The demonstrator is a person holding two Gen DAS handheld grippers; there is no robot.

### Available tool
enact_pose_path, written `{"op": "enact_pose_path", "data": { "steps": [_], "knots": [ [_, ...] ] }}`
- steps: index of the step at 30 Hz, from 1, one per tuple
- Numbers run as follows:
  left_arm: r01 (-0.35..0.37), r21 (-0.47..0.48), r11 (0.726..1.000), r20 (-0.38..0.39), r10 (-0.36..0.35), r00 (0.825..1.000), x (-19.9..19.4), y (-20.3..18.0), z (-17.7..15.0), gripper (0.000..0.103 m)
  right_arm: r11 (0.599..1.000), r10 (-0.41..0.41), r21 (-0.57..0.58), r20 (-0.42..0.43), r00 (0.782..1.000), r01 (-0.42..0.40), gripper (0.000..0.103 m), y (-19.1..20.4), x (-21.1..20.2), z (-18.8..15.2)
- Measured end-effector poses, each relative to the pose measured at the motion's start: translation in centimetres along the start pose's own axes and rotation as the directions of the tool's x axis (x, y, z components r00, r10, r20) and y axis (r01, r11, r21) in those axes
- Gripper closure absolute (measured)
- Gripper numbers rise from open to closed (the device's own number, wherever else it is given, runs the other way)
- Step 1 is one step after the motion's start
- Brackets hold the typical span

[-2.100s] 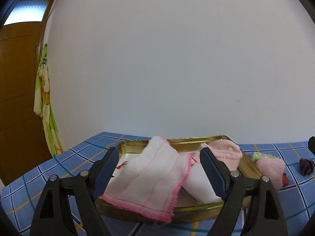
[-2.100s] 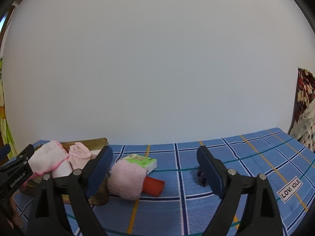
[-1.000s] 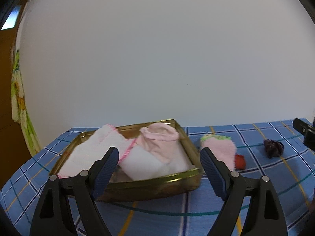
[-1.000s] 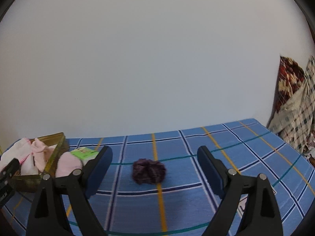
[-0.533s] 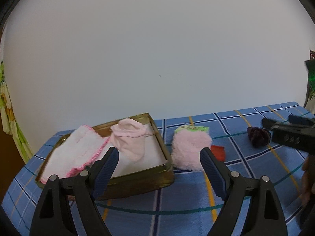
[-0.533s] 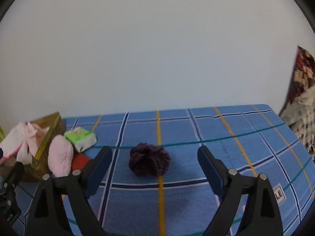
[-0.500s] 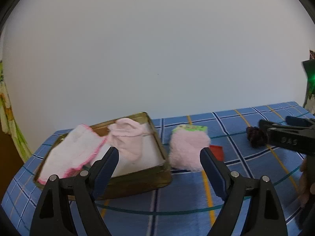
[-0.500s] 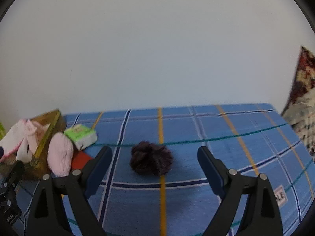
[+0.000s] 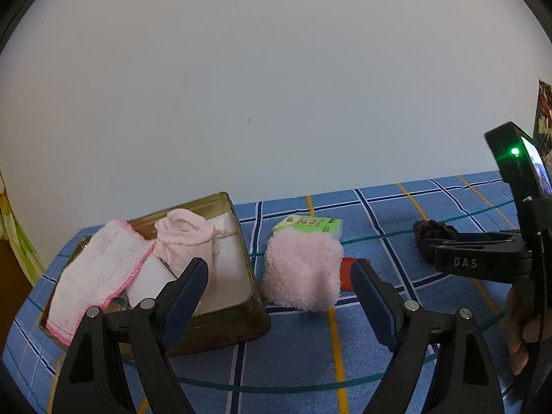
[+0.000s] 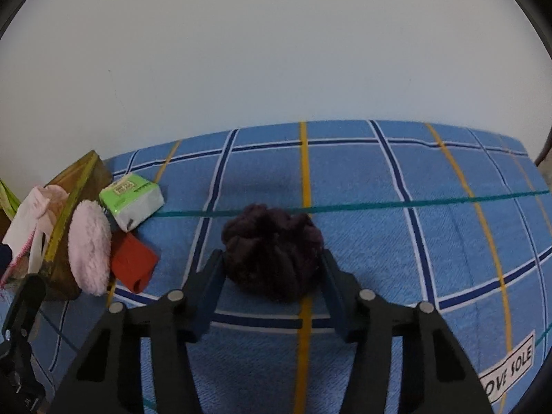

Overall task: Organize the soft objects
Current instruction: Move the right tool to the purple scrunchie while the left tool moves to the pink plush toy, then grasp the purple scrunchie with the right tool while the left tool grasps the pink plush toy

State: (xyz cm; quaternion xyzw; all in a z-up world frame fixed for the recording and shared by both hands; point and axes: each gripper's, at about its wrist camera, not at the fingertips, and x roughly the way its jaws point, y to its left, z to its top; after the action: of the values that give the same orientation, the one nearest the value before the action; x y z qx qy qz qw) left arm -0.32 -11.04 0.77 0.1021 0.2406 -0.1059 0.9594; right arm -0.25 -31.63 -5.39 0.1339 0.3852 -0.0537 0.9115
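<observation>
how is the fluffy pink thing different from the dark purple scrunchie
The fluffy pink thing is pale, shaggy and pad-like; the dark purple scrunchie is a dark, bunched, ruffled lump. The pink one leans beside the gold tin, touched by neither gripper, between the left gripper's open jaws in that view; the scrunchie sits between the right gripper's jaws, which have just been closing on it. Both rest on the blue plaid cloth.

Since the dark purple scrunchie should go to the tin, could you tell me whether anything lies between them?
Yes: the fluffy pink pad, the red item and the green tissue pack lie on the cloth between the scrunchie and the tin.
</observation>
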Motion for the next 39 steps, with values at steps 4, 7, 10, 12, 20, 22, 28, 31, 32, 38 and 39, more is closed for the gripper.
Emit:
{"op": "enact_pose_path", "data": {
  "steps": [4,7,10,12,20,22,28,31,32,38,39],
  "knots": [
    [-0.002,-0.014,1.000,-0.010,0.001,1.000,0.4,0.1,0.1,0.017,1.000,0.021,0.011,0.006,1.000,-0.021,0.065,-0.3,-0.2,-0.1],
    [0.008,-0.001,1.000,-0.017,-0.008,1.000,0.6,-1.0,0.5,0.017,1.000,0.003,-0.001,0.019,1.000,-0.003,0.069,-0.2,-0.5,-0.2],
    [-0.008,0.021,1.000,-0.021,0.008,1.000,1.1,-2.3,1.0,0.017,0.999,-0.035,-0.001,0.058,0.998,0.035,0.069,-0.6,-1.4,-0.2],
    [-0.032,0.029,0.999,-0.043,0.033,0.999,1.8,-3.1,1.3,0.017,0.999,-0.050,0.020,0.084,0.995,0.048,0.069,-1.2,-2.1,-0.2],
    [-0.144,0.043,0.989,-0.182,0.150,0.972,5.9,-4.8,1.5,0.017,0.991,-0.032,0.136,0.146,0.989,0.012,0.069,-3.3,-3.3,0.3],
    [-0.157,0.035,0.987,-0.211,0.161,0.964,6.7,-4.7,1.4,0.017,0.991,-0.031,0.134,0.149,0.988,0.011,0.069,-3.1,-3.4,0.3],
    [-0.087,-0.065,0.994,-0.307,0.063,0.950,8.7,-4.4,1.2,0.033,0.992,-0.027,0.128,0.157,0.987,0.006,0.069,-2.8,-3.7,0.1],
    [-0.060,-0.071,0.996,-0.307,0.036,0.951,8.8,-4.8,1.2,0.043,0.991,-0.029,0.134,0.162,0.986,0.007,0.069,-3.1,-4.2,-0.1],
    [-0.048,-0.068,0.997,-0.300,0.026,0.954,8.6,-4.8,1.1,0.048,0.991,-0.031,0.137,0.163,0.986,0.008,0.068,-3.4,-4.4,-0.1],
    [0.098,-0.024,0.995,-0.238,-0.100,0.966,5.9,-5.3,0.8,0.080,0.989,-0.060,0.146,0.181,0.982,0.034,0.068,-3.4,-5.0,-0.3],
    [0.139,-0.024,0.990,-0.226,-0.141,0.964,5.1,-5.0,0.8,0.081,0.989,-0.061,0.147,0.185,0.981,0.033,0.068,-3.4,-5.1,-0.3]
  ]
}}
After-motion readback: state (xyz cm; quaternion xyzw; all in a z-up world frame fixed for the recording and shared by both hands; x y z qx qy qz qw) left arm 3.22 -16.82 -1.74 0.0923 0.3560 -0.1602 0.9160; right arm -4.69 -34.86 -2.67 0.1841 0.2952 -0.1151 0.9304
